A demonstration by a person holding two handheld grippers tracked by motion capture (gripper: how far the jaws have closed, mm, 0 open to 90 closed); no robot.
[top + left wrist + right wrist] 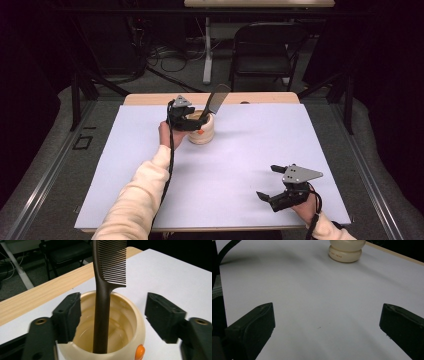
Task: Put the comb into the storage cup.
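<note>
Nearest the lens in the left gripper view: two black jaws spread wide, one on each side of a cream pot [110, 322], the left one overlapping its rim in the frame, the right one standing just off its side, gripping nothing. Inside that pot, one dark brown comb [105, 290], handle down on the bottom, toothed end rising past the upper edge of the frame, leaning a little. Small orange spot low on the pot wall. From the high view, one pot [201, 131] above centre of the frame on a white sheet [250, 150] that covers a wooden table [150, 98], the comb [216, 101] slanting up to the right, left gripper [192, 117] at the pot's left rim. Right gripper [272, 182] at lower right of the frame, well apart from the pot, jaws wide open over bare sheet, holding nothing. One folding chair [267, 47] beyond the table, top of frame. Count: two grippers, one pot, one comb.
</note>
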